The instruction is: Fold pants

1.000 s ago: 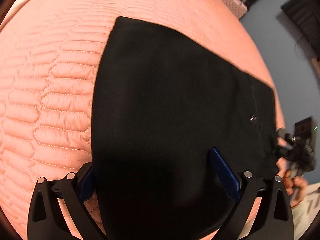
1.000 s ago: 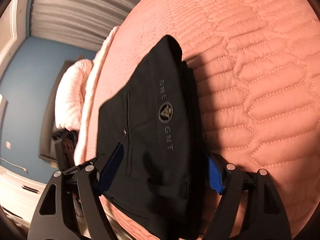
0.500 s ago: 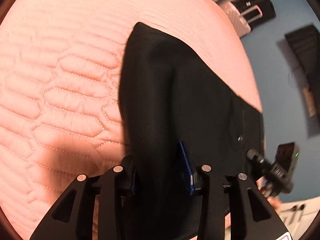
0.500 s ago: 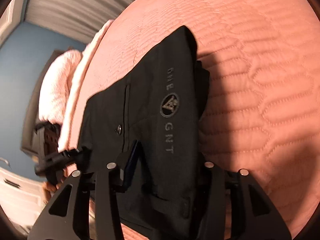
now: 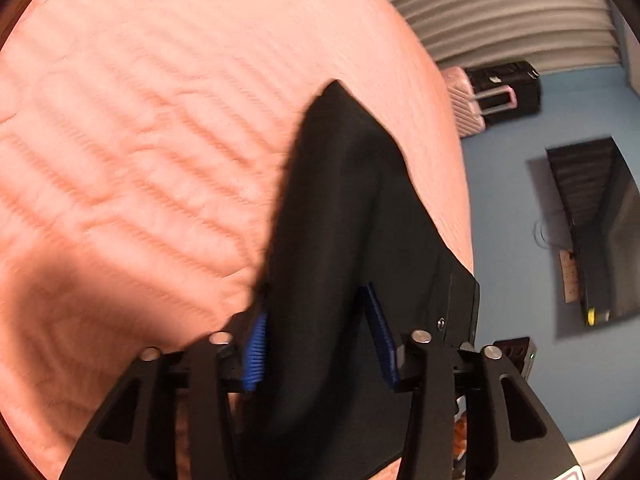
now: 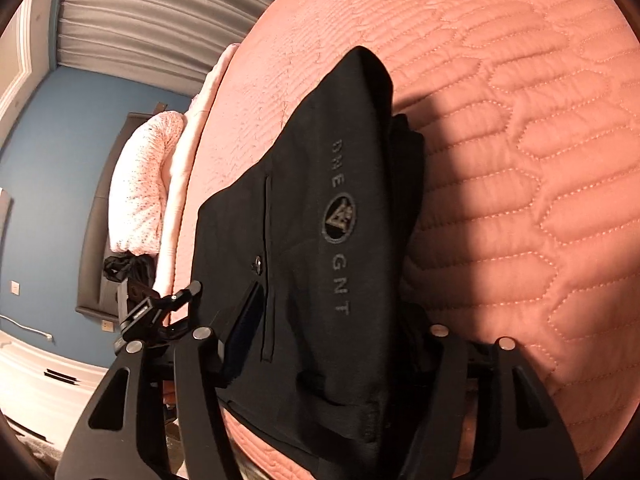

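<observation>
Black pants (image 5: pixel 348 208) lie folded on a pink quilted bedspread (image 5: pixel 140 160). My left gripper (image 5: pixel 316 320) has a raised, bunched ridge of the pants between its blue pads (image 5: pixel 254 344); its jaws are opening slightly while the pads still touch the cloth. In the right wrist view the pants (image 6: pixel 320 208) show a grey logo and a buttoned pocket. My right gripper (image 6: pixel 340 308) straddles the waist end, its jaws opening, with cloth filling the gap and hiding the right pad. The left gripper (image 6: pixel 152 308) shows at the pants' far side.
The bed's edge runs close behind the pants. A pink suitcase (image 5: pixel 468 100) and a black case (image 5: pixel 504 88) stand on the blue floor by grey curtains (image 5: pixel 500 12). A pink pillow (image 6: pixel 140 192) lies against a dark headboard (image 6: pixel 104 216).
My left gripper went from wide open to closed on the pants, rolled, and drew the cloth into a raised ridge. My right gripper narrowed onto the waist end and stayed in place.
</observation>
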`<state>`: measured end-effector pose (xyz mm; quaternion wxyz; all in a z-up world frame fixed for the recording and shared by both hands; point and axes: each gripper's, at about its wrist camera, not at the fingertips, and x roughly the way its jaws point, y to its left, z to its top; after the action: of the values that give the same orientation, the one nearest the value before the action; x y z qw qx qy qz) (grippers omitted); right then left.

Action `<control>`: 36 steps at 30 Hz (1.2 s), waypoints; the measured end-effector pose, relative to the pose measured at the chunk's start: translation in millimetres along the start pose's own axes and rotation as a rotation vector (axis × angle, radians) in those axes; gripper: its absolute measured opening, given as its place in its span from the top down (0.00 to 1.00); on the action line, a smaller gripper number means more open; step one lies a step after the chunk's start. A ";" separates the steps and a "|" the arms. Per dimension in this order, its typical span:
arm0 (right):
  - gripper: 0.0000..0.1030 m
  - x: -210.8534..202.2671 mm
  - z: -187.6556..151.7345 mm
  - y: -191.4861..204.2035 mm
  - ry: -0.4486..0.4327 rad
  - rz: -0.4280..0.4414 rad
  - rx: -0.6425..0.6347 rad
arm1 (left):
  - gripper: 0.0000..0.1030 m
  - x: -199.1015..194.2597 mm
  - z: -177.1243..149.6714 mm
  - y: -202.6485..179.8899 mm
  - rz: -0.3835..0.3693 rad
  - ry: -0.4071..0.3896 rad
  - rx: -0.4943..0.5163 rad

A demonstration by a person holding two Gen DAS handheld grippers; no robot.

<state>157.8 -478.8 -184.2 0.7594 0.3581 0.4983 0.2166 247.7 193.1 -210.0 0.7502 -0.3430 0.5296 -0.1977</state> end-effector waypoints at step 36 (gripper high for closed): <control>0.98 161.1 158.7 127.2 -0.031 -0.322 -0.422 | 0.33 127.5 165.8 -112.3 0.510 0.048 0.470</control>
<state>372.1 -337.8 -145.3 0.8495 0.1112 0.4808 0.1866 455.5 82.4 -178.9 0.8212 -0.0130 0.5559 -0.1284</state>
